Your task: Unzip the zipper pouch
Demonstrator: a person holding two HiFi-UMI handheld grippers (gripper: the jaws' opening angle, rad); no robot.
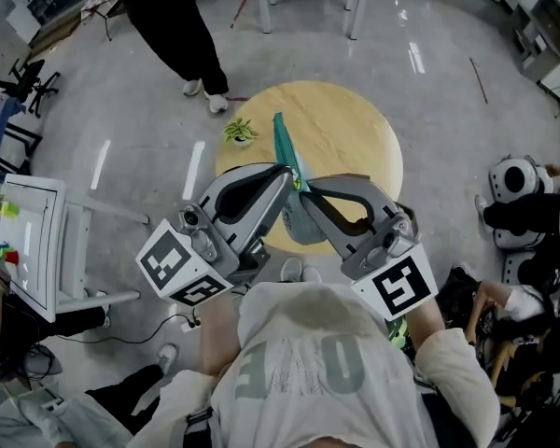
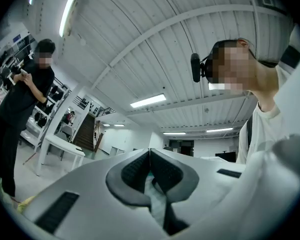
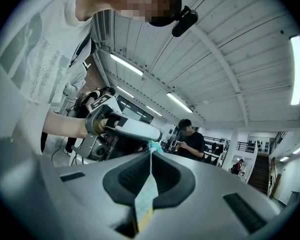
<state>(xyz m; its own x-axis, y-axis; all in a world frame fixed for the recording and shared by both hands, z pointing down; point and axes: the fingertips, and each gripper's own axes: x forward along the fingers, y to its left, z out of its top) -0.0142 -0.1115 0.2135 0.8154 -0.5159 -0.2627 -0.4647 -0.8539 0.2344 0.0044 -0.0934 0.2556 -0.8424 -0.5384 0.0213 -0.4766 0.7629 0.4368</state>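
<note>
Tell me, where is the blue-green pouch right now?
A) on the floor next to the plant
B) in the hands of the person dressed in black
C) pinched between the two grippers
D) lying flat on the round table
C: the pouch is held up over the round table, with the left gripper and the right gripper both closed on its material.
</note>
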